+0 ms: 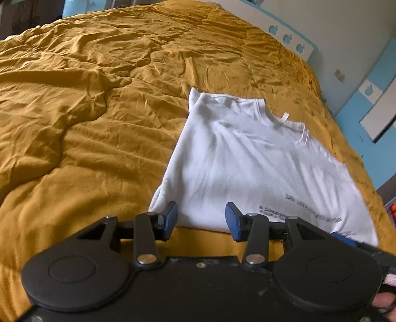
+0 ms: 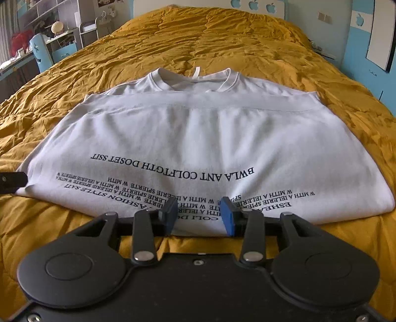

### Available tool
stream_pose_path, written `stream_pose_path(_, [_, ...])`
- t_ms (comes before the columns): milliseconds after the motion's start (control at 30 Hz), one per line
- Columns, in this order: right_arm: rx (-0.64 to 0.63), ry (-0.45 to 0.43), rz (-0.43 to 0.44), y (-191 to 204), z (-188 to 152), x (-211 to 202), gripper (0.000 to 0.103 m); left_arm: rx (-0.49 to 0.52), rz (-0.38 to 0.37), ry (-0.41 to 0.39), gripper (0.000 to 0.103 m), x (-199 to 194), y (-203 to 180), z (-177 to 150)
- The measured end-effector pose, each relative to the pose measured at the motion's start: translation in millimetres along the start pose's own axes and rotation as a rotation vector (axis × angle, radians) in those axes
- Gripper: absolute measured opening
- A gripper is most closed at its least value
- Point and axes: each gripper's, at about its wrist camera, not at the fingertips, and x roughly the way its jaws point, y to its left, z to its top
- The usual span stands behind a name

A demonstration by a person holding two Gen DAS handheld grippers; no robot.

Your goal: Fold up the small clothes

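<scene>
1. White T-shirt point(image 2: 198, 138) lies flat on the mustard bedspread point(image 2: 222, 42), folded across itself, hem edge lying just short of the collar point(image 2: 195, 81).
2. Black lettering point(image 2: 173, 171) faces up and reads upside down from my right wrist view, running down to the near fold.
3. My right gripper point(image 2: 199, 214) has its blue-padded fingers point(image 2: 226, 216) spread apart, nothing between them, poised at the shirt's near edge over the print.
4. My left gripper point(image 1: 201, 220) is open too, fingers point(image 1: 170, 220) parted and empty, at the near left corner of the shirt point(image 1: 235, 161).
5. From the left wrist view, the right tool's blue tip point(image 1: 342, 237) peeks in low at the shirt's near edge.
6. White headboard point(image 2: 255, 6) with blue apple cutouts stands at the far end of the bed; a cluttered desk point(image 2: 29, 49) sits off left.
</scene>
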Motion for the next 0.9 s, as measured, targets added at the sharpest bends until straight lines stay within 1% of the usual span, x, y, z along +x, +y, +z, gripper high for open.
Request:
stream_pose_path(33, [0.000, -0.002, 0.000, -0.2, -0.4, -0.5, 0.037, -0.017, -0.007, -0.004, 0.044, -5.5, -0.3, -1.9])
stream_pose_path(100, [0.005, -0.007, 0.004, -1.2, -1.3, -0.9, 0.037, -0.062, -0.049, -0.010, 0.044, -17.6, 0.2, -10.8])
stream_pose_path(200, [0.008, -0.015, 0.004, -1.0, -3.6, -1.0, 0.037, -0.187, -0.118, -0.026, 0.045, -24.2, 9.2, -29.4])
stream_pose_path(267, [0.005, -0.019, 0.003, -0.5, -4.6, -0.9, 0.038, -0.217, -0.110, -0.054, 0.045, -18.3, 13.0, -36.0])
stream_pose_path(333, [0.003, -0.021, 0.005, -0.6, -4.8, -0.9, 0.038, -0.233, -0.108, -0.075, 0.045, -11.5, 13.4, -35.4])
stream_pose_path(400, [0.007, -0.021, 0.010, -1.6, -5.4, -1.8, 0.038, -0.273, -0.110, -0.112, 0.045, -4.6, 16.2, -31.5])
stream_pose_path(500, [0.016, -0.022, 0.017, -3.7, -5.3, -1.9, 0.038, -0.351, -0.132, -0.142, 0.045, 9.7, 23.5, -24.0])
stream_pose_path(600, [0.016, -0.022, 0.019, -4.0, -5.4, -1.5, 0.038, -0.404, -0.168, -0.159, 0.045, 22.5, 29.8, -19.3])
stream_pose_path(667, [0.018, -0.022, 0.019, -3.8, -5.5, -1.3, 0.038, -0.460, -0.191, -0.175, 0.045, 28.3, 34.1, -20.3])
stream_pose_path(733, [0.016, -0.022, 0.019, -3.9, -5.6, -1.1, 0.038, -0.521, -0.201, -0.189, 0.045, 25.6, 35.5, -25.5])
stream_pose_path(767, [0.016, -0.022, 0.019, -4.0, -5.6, -1.2, 0.038, -0.536, -0.203, -0.199, 0.045, 20.7, 34.2, -29.7])
stream_pose_path(900, [0.018, -0.019, 0.021, -4.5, -5.4, -0.2, 0.039, -0.554, -0.180, -0.199, 0.045, 1.9, 22.9, -43.5])
